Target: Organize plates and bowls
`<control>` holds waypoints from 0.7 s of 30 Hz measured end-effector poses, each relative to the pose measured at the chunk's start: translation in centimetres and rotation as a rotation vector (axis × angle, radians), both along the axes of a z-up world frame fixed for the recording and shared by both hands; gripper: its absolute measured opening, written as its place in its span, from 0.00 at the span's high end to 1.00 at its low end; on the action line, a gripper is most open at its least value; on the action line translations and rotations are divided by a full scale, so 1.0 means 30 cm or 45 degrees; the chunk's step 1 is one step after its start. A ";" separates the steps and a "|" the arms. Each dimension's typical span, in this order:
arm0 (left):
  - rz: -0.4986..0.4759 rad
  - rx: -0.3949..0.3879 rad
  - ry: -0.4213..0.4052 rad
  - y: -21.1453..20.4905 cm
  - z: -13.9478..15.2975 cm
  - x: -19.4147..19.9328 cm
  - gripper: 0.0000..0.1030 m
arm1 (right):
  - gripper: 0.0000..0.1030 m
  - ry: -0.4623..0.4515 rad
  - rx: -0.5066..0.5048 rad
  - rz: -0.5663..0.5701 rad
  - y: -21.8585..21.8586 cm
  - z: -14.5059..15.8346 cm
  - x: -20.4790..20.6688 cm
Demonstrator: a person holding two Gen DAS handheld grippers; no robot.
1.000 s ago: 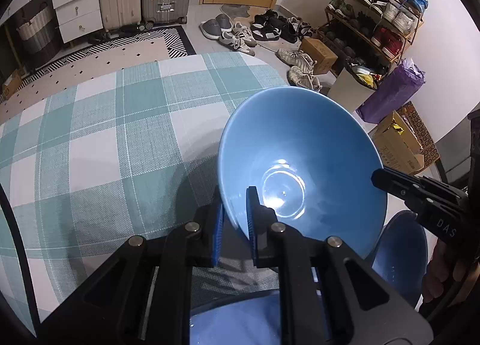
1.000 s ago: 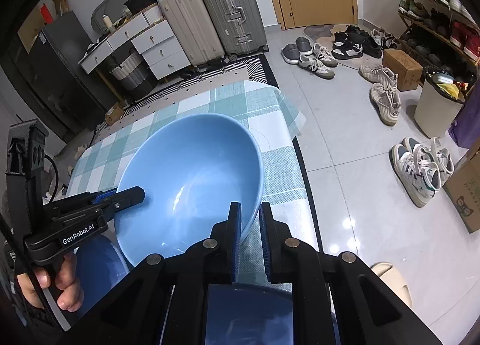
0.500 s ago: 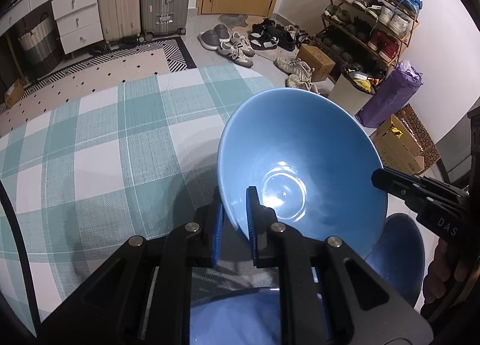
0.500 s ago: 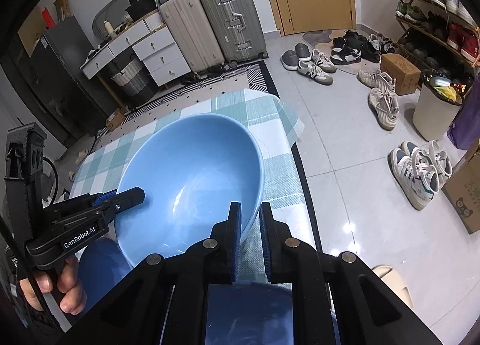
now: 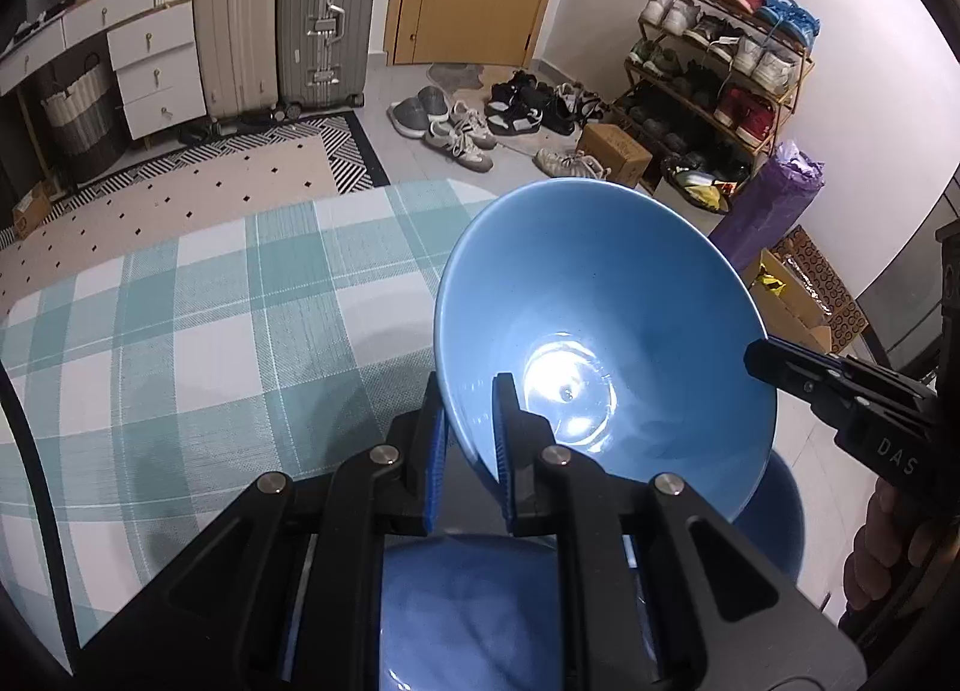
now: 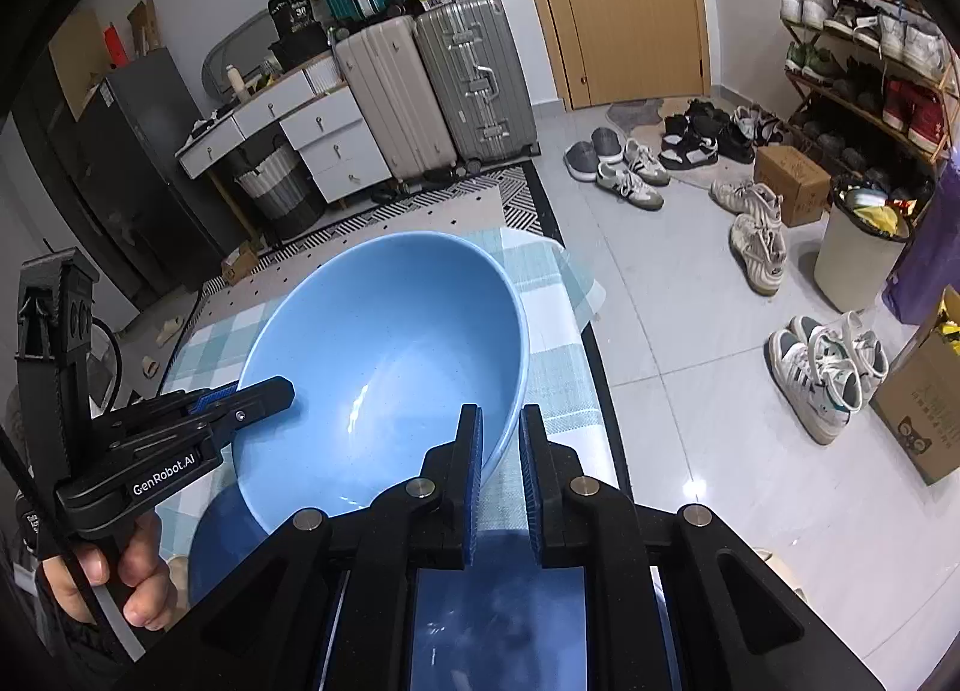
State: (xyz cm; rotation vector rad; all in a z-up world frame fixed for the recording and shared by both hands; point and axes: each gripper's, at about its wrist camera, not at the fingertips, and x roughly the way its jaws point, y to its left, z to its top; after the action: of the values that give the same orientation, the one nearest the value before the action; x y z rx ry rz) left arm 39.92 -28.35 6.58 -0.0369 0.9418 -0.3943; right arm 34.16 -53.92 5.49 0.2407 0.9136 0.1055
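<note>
A light blue bowl (image 5: 600,331) hangs above the worktop (image 5: 180,331), gripped at opposite sides of its rim by both tongs; the left tongs (image 5: 468,439) are clamped on the near-left rim, one pad inside the wall and one outside; the right tongs (image 6: 501,469) are clamped the same way on the rim at the other side, and in the left view their tip (image 5: 774,361) reaches the bowl's right edge. The bowl is tilted, its mouth facing up and towards the cameras, its base pointing down and away; being round, it has no long axis; a bright glare sits on its flat bottom. A second, darker blue bowl (image 5: 774,517) lies below it near the worktop's edge, partly hidden. The worktop carries a teal and white checked cloth (image 6: 558,367). A hand (image 6: 120,583) holds the left tongs' handle.
</note>
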 end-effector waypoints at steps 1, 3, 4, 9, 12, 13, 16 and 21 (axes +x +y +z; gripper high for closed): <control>0.000 -0.002 -0.006 0.003 0.012 -0.010 0.89 | 0.87 -0.007 0.001 0.001 0.001 0.011 -0.009; 0.000 -0.005 -0.021 0.010 0.044 -0.041 0.89 | 0.87 -0.021 -0.002 0.003 0.005 0.034 -0.029; 0.000 -0.008 -0.028 0.012 0.060 -0.057 0.89 | 0.87 -0.027 -0.003 0.004 0.006 0.045 -0.040; 0.002 -0.016 -0.051 0.020 0.129 -0.130 0.89 | 0.87 -0.053 -0.005 0.013 0.023 0.098 -0.093; 0.005 -0.020 -0.061 0.036 0.163 -0.175 0.89 | 0.87 -0.071 -0.009 0.021 0.040 0.129 -0.124; 0.006 -0.021 -0.066 0.042 0.174 -0.190 0.89 | 0.87 -0.077 -0.009 0.025 0.046 0.140 -0.135; 0.012 -0.028 -0.081 0.068 0.213 -0.241 0.89 | 0.87 -0.091 -0.005 0.035 0.066 0.166 -0.164; 0.023 -0.028 -0.102 0.103 0.266 -0.315 0.89 | 0.87 -0.111 -0.006 0.057 0.108 0.211 -0.214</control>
State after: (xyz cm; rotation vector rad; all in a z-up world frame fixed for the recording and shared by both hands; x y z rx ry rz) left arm 30.46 -25.25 14.56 -0.0494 0.8577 -0.3868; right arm 27.75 -50.67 11.81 0.2095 0.8326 0.1538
